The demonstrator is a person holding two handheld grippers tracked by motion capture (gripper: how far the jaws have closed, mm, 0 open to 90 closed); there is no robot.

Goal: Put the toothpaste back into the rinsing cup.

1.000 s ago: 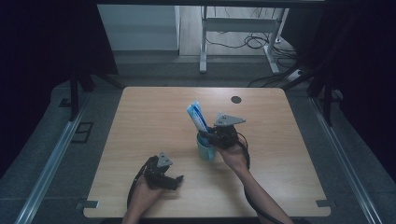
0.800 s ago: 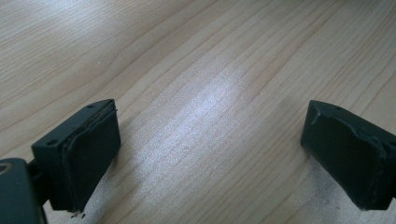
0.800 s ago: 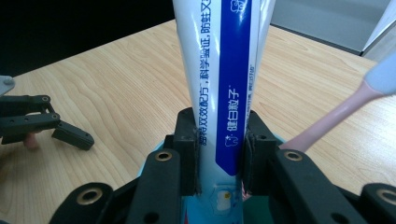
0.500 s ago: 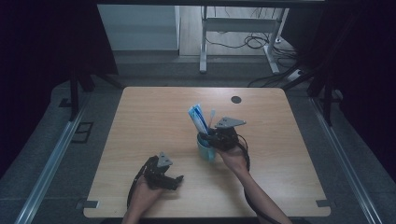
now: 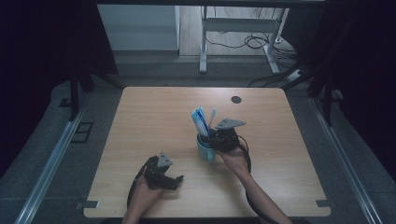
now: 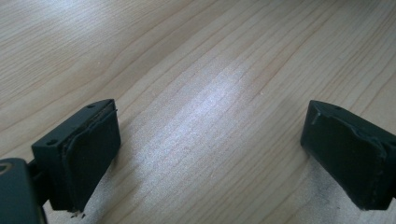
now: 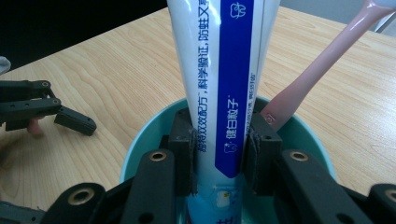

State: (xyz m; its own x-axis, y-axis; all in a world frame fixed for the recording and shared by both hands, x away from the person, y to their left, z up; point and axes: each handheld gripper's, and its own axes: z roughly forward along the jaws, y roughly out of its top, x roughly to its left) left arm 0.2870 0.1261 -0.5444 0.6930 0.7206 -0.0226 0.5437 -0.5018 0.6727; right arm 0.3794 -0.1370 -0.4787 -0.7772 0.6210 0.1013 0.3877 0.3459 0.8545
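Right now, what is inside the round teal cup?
The round teal cup holds a white-and-blue toothpaste tube, clamped by the right gripper, and a pink toothbrush. Its bottom is covered.

Cup (image 5: pixel 205 150) on desk (image 5: pixel 154 116), right of centre, nearer person's edge. Toothpaste tube (image 5: pixel 200 121) upright in cup, toothbrush (image 5: pixel 211 116) leaning just right of tube, also in cup. Right gripper (image 7: pixel 218 154) reaches into cup from right side, fingers (image 7: pixel 183 140) either side of tube. Left gripper (image 5: pixel 161 173) on desk left of cup, apart from it, close to near edge. Round hole (image 5: pixel 236 99) in desk behind cup, toward far edge.
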